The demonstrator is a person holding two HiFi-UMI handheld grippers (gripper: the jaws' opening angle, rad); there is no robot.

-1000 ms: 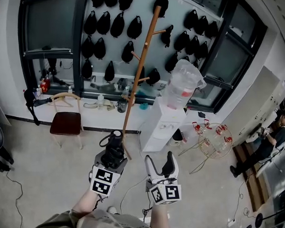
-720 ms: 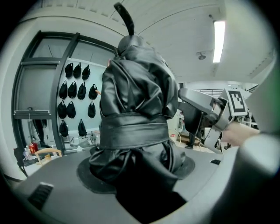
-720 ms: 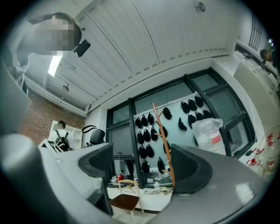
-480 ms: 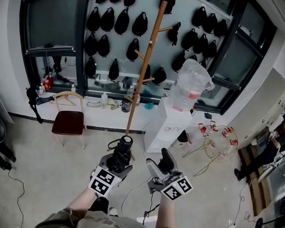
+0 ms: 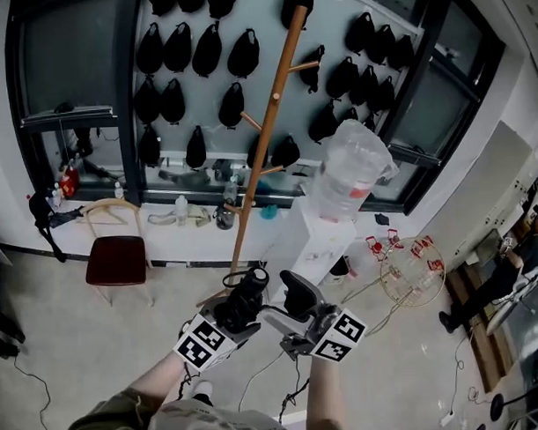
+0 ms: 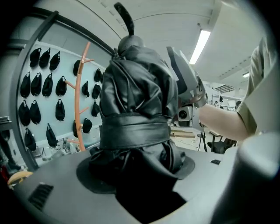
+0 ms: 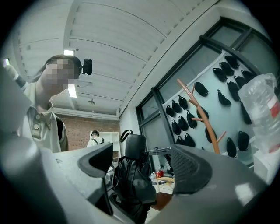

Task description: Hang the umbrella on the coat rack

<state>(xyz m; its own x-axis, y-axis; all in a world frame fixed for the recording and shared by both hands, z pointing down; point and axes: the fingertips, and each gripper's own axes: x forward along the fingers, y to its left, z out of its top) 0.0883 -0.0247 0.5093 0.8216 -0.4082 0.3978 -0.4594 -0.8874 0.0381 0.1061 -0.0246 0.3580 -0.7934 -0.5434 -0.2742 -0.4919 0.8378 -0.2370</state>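
1. While the left gripper (image 5: 235, 313) is clenched on the folded black umbrella (image 5: 247, 294), the bundle stands up out of its jaws. A cinch band (image 6: 133, 131) wraps the folds, and a wrist strap (image 6: 124, 19) pokes from the far end.
2. Just beside it, on its right, the right gripper (image 5: 289, 297) is released. Its jaws stand apart, and its own view shows the umbrella in the gap with neither pad pressing on it.
3. Beyond both grippers' tips and well apart from them rises the wooden coat rack (image 5: 268, 135), its short pegs (image 5: 306, 66) angling upward. A water dispenser bottle (image 5: 342, 172) stands to the right of the pole.
4. The step in hand, as I judge it, is bringing the strap end within reach of the free gripper so the loop can be opened for a peg.
5. To do it well:
   - Keep the left grip firm and low on the bundle.
   - Pinch only the strap with the right gripper, not the fabric.
   - Carry the loop above a bare peg's tip and lower it on, rather than pushing sideways against the slim pole, which may tip.
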